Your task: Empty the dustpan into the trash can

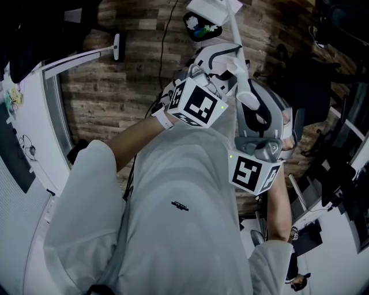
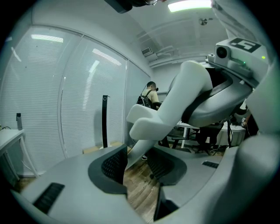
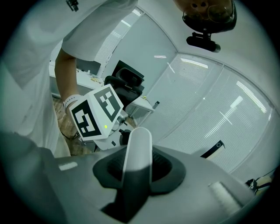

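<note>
Your right gripper (image 3: 138,170) has its jaws closed narrowly on the white handle (image 1: 239,60) of the dustpan (image 1: 209,8); the shaft stands upright between the pads. In the head view the handle runs from those jaws up the frame to the dustpan at the top edge, so its long axis points away from you. Just below and left of it sits a dark round mouth with bright scraps inside (it reads as the trash can (image 1: 199,27)). Your left gripper (image 2: 139,164) has its jaws apart, with bare wooden floor (image 2: 140,192) showing between them; the shaft crosses just past their tips, unclamped. The right hand carries the load, so I judge tipping falls to that wrist.
</note>
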{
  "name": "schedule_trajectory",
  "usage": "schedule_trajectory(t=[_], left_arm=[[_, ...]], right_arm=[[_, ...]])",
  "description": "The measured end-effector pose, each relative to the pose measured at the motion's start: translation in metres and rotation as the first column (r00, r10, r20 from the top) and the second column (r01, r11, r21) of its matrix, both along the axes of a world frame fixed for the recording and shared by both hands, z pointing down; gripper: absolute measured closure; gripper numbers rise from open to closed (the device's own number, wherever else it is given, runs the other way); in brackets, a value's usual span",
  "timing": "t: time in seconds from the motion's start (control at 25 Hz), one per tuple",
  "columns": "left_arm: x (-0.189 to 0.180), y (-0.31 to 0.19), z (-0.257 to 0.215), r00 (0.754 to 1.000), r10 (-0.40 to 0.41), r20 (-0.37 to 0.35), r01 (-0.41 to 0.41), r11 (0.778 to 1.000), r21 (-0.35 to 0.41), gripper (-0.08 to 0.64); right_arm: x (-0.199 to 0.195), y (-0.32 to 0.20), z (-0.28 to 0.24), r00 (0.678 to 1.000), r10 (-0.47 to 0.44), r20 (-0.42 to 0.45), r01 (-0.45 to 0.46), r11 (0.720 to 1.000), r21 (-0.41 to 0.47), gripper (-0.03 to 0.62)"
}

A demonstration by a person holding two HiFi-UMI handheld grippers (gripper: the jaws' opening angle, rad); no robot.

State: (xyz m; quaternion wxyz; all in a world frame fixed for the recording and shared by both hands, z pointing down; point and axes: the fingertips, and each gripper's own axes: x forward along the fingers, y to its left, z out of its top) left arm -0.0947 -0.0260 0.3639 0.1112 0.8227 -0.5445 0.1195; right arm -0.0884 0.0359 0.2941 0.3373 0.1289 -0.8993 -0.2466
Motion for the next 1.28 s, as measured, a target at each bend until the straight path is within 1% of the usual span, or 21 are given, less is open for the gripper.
schedule_trajectory(t=[0.32, 0.76, 1.0, 1.28], left_arm=[[-0.001, 0.005, -0.006, 1.0, -0.003, 0.003, 0.003, 1.0, 0.014, 0.42], [0.018, -0.002, -0.012, 0.999, 0.046, 0.004, -0.046, 0.999, 0.023, 0.42], [0.037, -0.011, -0.017, 0.995, 0.096, 0.011, -0.097, 0.995, 0.033, 0.42], [0.069, -0.023, -0.02, 0.986, 0.169, 0.011, -0.169, 0.985, 0.041, 0.42]], right_arm=[[-0.001, 0.006, -0.005, 1.0, 0.001, 0.011, -0.001, 1.0, 0.009, 0.488], [0.013, -0.003, -0.014, 0.997, 0.069, 0.034, -0.069, 0.998, 0.005, 0.488], [0.031, -0.009, -0.016, 0.991, 0.129, 0.039, -0.13, 0.991, 0.021, 0.488], [0.056, -0.021, -0.019, 0.978, 0.205, 0.032, -0.206, 0.978, 0.036, 0.488]])
